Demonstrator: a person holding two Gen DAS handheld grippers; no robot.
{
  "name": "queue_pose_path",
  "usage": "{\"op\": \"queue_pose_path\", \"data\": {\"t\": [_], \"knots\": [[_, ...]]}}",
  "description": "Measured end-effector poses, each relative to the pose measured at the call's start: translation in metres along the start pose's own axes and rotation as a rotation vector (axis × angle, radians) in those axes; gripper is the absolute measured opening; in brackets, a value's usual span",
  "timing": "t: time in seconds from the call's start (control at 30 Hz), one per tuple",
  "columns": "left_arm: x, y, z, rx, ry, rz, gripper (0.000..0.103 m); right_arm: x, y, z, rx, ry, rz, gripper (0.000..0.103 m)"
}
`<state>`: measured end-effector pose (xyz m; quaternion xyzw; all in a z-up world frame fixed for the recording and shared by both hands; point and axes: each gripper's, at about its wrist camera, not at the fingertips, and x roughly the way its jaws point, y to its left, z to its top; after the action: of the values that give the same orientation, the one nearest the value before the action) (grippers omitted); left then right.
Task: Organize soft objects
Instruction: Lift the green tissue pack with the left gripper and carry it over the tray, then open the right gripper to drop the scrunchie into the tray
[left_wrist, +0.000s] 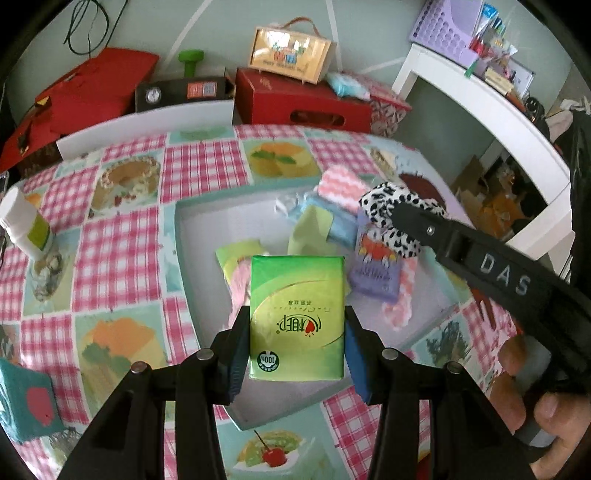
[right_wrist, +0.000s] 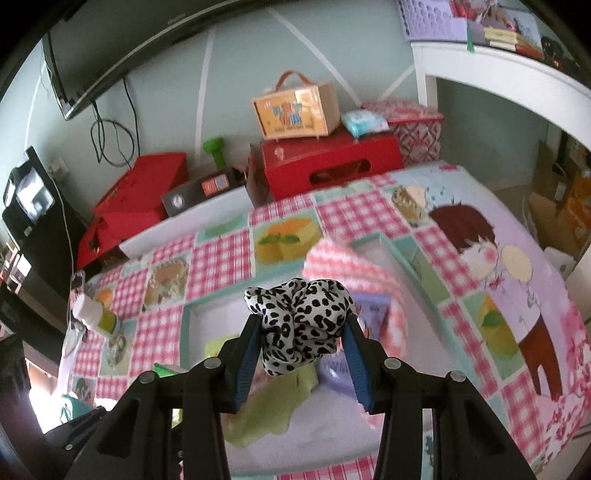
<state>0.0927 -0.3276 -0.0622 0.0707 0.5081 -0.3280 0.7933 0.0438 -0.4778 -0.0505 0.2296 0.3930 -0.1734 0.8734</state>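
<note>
Your left gripper (left_wrist: 297, 332) is clamped on the green tissue pack (left_wrist: 297, 317), its blue pads (left_wrist: 236, 354) pressing the two long sides low down so that most of the pack stands proud ahead of the fingers; that grip likely keeps the soft packet from folding while you carry it above the white tray (left_wrist: 207, 258). The pack is glossy, flat and rectangular, its printed logo reading upside down from your side. Your right gripper (right_wrist: 301, 339) pinches the black-and-white spotted scrunchie (right_wrist: 299, 321), which bunches between the pads and bulges out above them, also held over the tray. Holding both above the tray suggests you mean to set them in with the rest. Below and beyond lie the other soft things already in the tray: a lime green cloth (left_wrist: 308, 230), a purple pack (left_wrist: 375, 277), and pink-and-white wavy cloths (left_wrist: 341, 186) at the far side. Farther off, the checked tablecloth (left_wrist: 122, 251) carries a white bottle (left_wrist: 24, 225) to your left.
</note>
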Motion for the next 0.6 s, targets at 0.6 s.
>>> {"op": "queue_pose_path", "data": {"t": [0.6], "knots": [[0.049,0.012,-0.027,-0.051,0.175,0.057,0.048,0.054,-0.002,-0.043,-0.034,0.226,-0.043,0.049]]}}
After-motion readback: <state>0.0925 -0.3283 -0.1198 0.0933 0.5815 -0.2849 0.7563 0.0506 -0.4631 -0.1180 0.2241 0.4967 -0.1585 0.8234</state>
